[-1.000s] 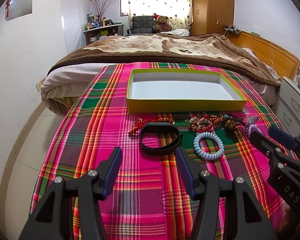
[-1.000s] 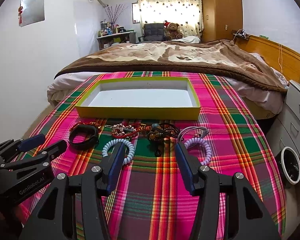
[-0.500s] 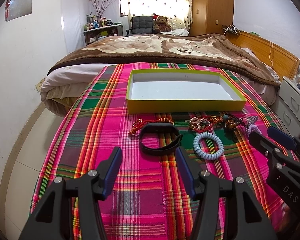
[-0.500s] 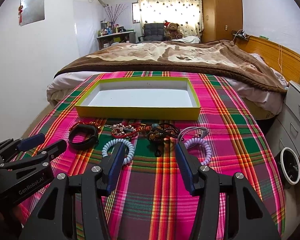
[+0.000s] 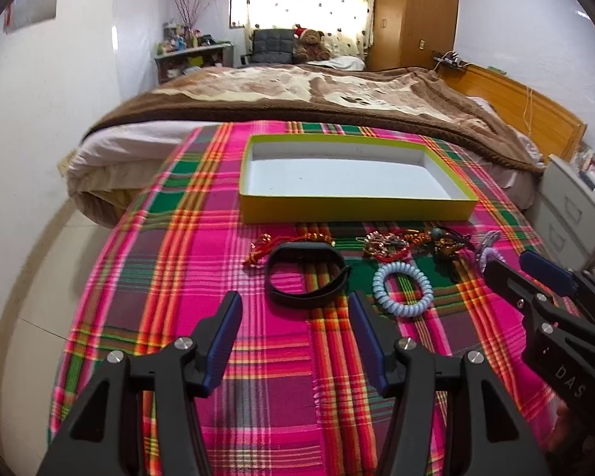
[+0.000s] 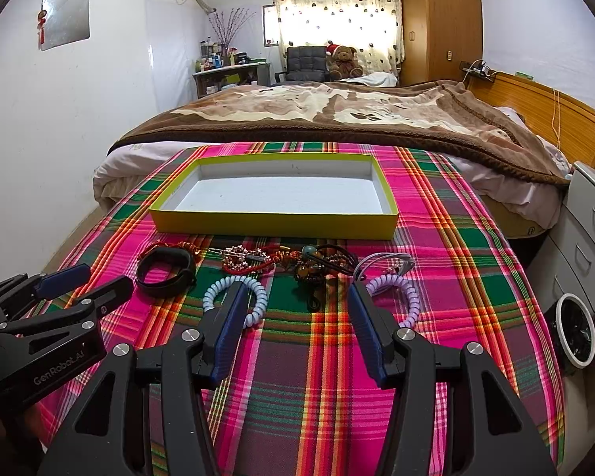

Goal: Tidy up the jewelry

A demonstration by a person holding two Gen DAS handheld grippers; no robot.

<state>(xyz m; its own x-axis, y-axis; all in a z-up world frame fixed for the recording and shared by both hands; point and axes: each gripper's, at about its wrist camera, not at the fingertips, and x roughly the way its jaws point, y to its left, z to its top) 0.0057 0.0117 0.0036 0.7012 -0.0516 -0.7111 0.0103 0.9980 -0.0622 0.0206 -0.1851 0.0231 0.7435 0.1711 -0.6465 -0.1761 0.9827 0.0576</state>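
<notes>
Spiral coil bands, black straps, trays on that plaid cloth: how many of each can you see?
Spiral coil bands: 2, pale blue and lilac
Black strap loops: 1
Yellow trays: 1
Total: 4, leaving aside the tangled bead pile, too knotted to count.

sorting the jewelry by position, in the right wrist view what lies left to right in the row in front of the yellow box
black band → pale blue coil bracelet → dark bead bracelet cluster → lilac coil bracelet. The red and gold strands behind them overlap too much to place. Yellow box lies beyond.
</notes>
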